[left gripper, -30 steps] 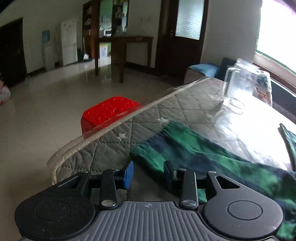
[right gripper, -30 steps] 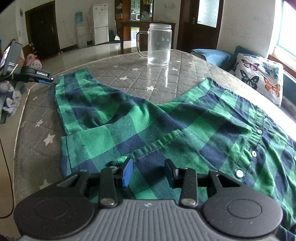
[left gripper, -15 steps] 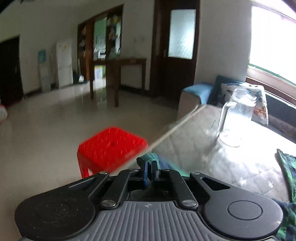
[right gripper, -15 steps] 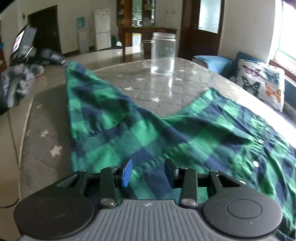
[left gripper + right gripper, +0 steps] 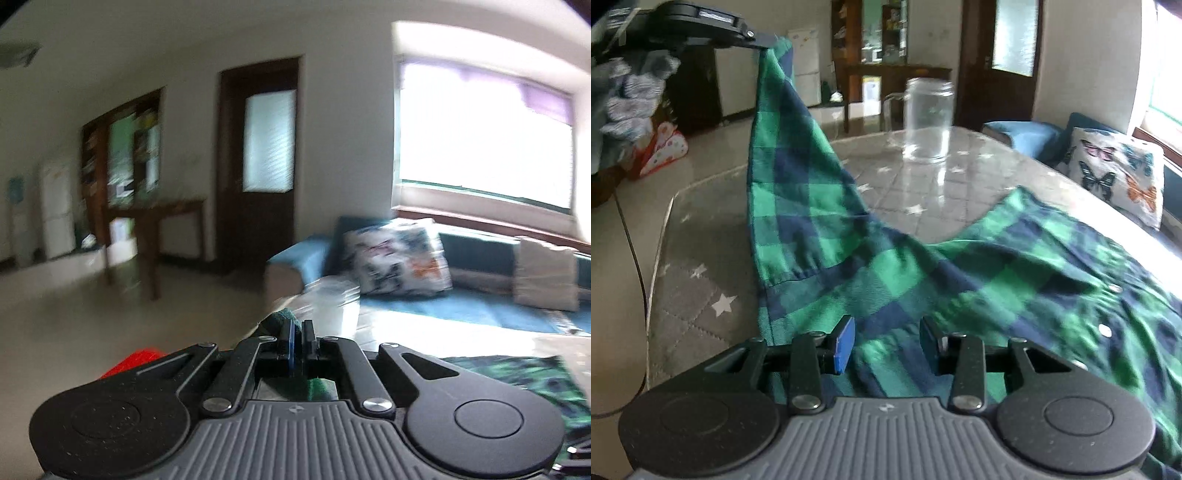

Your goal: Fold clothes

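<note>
Right wrist view showed the right gripper [image 5: 886,341] low over the shirt [image 5: 979,266], its jaws wide apart and holding nothing, with green and navy plaid cloth passing beneath and between the fingers. Ahead and to its left, the left gripper [image 5: 764,42] was raised high, level and pointing right, pinching the end of the sleeve [image 5: 786,155]. The sleeve hung from it in a taut slope down to the shirt body, which lay spread on the table [image 5: 701,288] ahead and right of the right gripper. A glass mug [image 5: 927,122] stood farther ahead on the table, blurred.

Left wrist view showed the left gripper [image 5: 297,332] with its jaws closed nearly together on a small tuft of the sleeve [image 5: 277,319] poking up at the tips. More plaid showed to its lower right, smeared by motion. A sofa [image 5: 461,295] lay beyond. The whole view was blurred, and the table edge was hard to make out.
</note>
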